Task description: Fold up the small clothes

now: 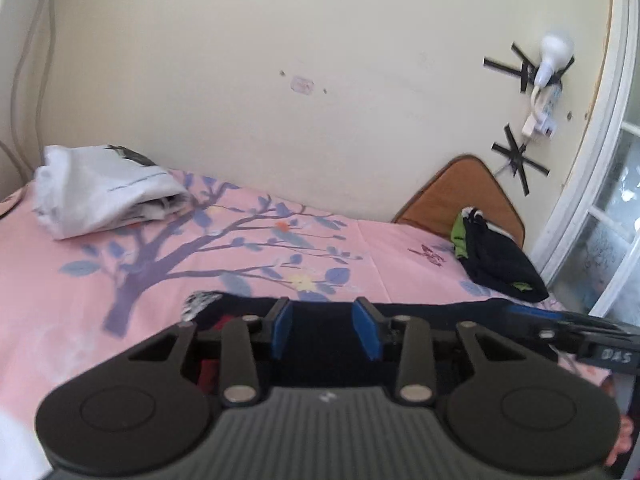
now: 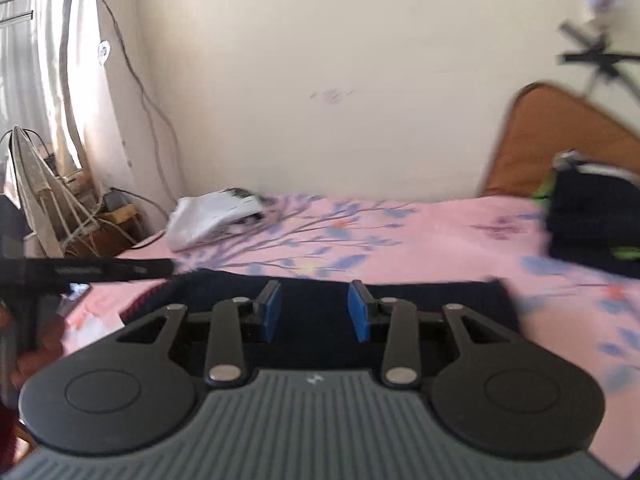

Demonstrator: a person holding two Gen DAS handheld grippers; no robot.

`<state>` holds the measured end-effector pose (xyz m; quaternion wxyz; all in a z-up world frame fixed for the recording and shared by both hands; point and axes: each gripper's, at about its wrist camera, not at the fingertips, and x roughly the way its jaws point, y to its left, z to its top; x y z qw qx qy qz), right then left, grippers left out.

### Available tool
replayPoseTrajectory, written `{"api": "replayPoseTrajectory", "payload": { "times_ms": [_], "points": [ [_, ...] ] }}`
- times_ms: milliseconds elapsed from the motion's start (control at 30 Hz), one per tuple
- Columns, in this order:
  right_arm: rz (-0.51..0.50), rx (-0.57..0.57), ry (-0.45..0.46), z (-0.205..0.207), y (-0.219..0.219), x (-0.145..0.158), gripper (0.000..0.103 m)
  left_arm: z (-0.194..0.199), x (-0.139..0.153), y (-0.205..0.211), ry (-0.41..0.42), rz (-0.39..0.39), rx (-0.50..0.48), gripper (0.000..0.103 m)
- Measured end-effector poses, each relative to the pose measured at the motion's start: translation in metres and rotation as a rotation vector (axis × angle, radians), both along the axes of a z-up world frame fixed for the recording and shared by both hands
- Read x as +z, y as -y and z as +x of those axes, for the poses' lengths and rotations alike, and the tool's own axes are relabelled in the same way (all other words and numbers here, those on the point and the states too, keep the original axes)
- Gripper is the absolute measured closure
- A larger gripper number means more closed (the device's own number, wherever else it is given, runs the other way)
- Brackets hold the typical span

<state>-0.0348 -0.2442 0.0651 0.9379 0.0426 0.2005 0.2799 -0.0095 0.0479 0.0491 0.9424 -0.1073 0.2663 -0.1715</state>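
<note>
A dark navy garment (image 1: 420,312) lies spread on the pink floral bed sheet (image 1: 120,260), right under both grippers. My left gripper (image 1: 325,330) is open just above it, blue pads apart, holding nothing. My right gripper (image 2: 314,312) is open over the same dark garment (image 2: 440,300), whose red-striped edge (image 2: 140,304) shows at the left. The right gripper also shows at the right edge of the left wrist view (image 1: 580,332); the left gripper shows as a blurred black bar in the right wrist view (image 2: 88,270).
A folded white garment (image 1: 108,196) lies at the far left of the bed by the wall. A folded black and green pile (image 1: 496,260) sits at the far right before a brown headboard (image 1: 460,196). A window (image 1: 612,216) is at right. Cables and clutter (image 2: 80,200) stand beyond the bed's left end.
</note>
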Motion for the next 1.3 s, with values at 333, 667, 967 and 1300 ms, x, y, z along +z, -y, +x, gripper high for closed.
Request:
{"api": "replayPoseTrajectory", "payload": {
  "times_ms": [333, 667, 967, 1300],
  "points": [
    [-0.034, -0.009, -0.170, 0.040, -0.004, -0.052, 0.074, 0.013, -0.057, 0.024, -0.019, 0.126, -0.002, 0.065],
    [-0.007, -0.082, -0.117, 0.011, 0.011, -0.048, 0.073, 0.015, -0.056, 0.018, -0.022, 0.100, -0.013, 0.065],
    [-0.091, -0.324, -0.078, 0.038, 0.044, -0.041, 0.068, 0.014, -0.055, 0.018, -0.023, 0.092, -0.017, 0.065],
    [-0.004, -0.262, -0.031, 0.006, 0.029, -0.022, 0.066, 0.000, -0.048, -0.015, 0.057, -0.091, 0.037, 0.067]
  ]
}}
